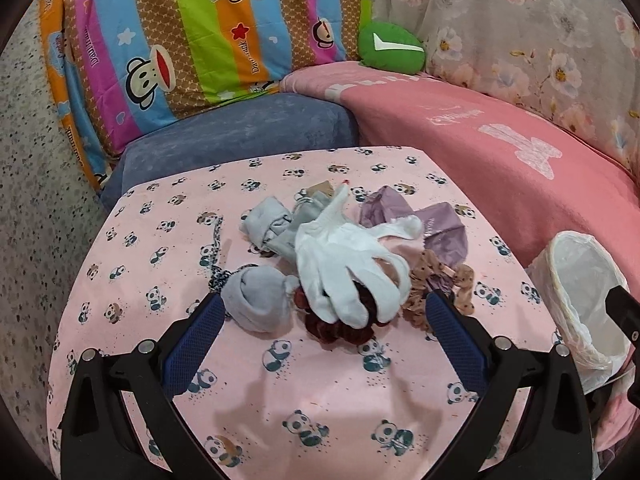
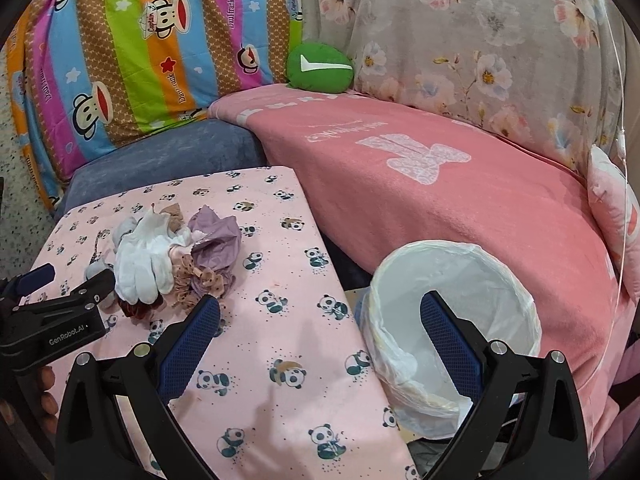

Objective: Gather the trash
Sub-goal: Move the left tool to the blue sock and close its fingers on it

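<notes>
Clear pink surface (image 1: 320,392) along the near edge, open to a pass in front of the heap of cloth scraps (image 1: 344,264) blocking the middle. Bin (image 2: 452,320) standing off the right edge, mouth open. Far edge and right side hemmed in by the sofa (image 2: 440,184).

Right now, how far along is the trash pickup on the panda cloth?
Nothing looks done: the lined bin appears empty. In hand, nothing; the left gripper is open, its fingers on either side of the pile at the white glove, and the right gripper hangs open beside the bin. Left: the whole pile, including the grey sock ball, purple wrapper and brown scrunchie.
</notes>
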`<state>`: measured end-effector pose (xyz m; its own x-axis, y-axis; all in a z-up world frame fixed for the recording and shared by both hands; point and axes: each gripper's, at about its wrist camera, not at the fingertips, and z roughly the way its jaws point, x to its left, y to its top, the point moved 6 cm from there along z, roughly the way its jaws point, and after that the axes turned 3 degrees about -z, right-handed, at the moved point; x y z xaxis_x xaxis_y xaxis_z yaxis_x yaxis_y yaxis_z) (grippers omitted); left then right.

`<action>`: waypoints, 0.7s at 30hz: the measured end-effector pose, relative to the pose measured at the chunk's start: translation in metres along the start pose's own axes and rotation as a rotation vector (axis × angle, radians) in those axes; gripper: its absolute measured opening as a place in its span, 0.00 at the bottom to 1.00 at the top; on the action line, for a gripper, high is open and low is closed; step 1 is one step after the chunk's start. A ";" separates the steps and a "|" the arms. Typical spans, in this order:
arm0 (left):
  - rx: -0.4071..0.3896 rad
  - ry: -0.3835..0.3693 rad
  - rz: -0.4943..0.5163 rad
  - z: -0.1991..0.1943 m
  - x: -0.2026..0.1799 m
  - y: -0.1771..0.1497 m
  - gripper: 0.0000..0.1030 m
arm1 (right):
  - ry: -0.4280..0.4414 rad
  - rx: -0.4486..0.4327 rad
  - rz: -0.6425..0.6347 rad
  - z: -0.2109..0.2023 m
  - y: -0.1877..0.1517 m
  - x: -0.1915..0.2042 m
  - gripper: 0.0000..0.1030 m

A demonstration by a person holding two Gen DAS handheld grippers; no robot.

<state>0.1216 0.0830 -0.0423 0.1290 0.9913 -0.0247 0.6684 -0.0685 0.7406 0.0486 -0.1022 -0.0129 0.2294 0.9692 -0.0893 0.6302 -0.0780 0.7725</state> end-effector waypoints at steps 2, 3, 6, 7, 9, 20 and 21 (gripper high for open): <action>-0.002 0.005 -0.006 0.005 0.010 0.002 0.93 | 0.010 0.008 -0.016 0.009 0.002 0.012 0.95; 0.001 0.010 -0.014 0.009 0.017 0.003 0.93 | 0.014 0.012 -0.022 0.012 0.002 0.016 0.95; 0.024 0.020 -0.030 0.023 0.033 0.001 0.93 | 0.037 0.022 -0.040 0.025 0.004 0.034 0.95; 0.034 0.020 -0.035 0.027 0.037 0.000 0.93 | 0.043 0.027 -0.047 0.030 0.004 0.040 0.95; 0.049 0.013 -0.050 0.035 0.046 -0.003 0.93 | 0.052 0.034 -0.062 0.037 0.005 0.051 0.95; 0.114 -0.095 -0.096 0.063 0.062 -0.011 0.63 | 0.080 0.080 -0.099 0.077 -0.001 0.089 0.82; 0.119 -0.103 -0.097 0.065 0.061 -0.012 0.58 | 0.083 0.087 -0.100 0.080 -0.002 0.092 0.79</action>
<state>0.1687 0.1374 -0.0962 0.1298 0.9776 -0.1656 0.7628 0.0083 0.6466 0.1275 -0.0319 -0.0731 0.1022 0.9889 -0.1079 0.7098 0.0035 0.7044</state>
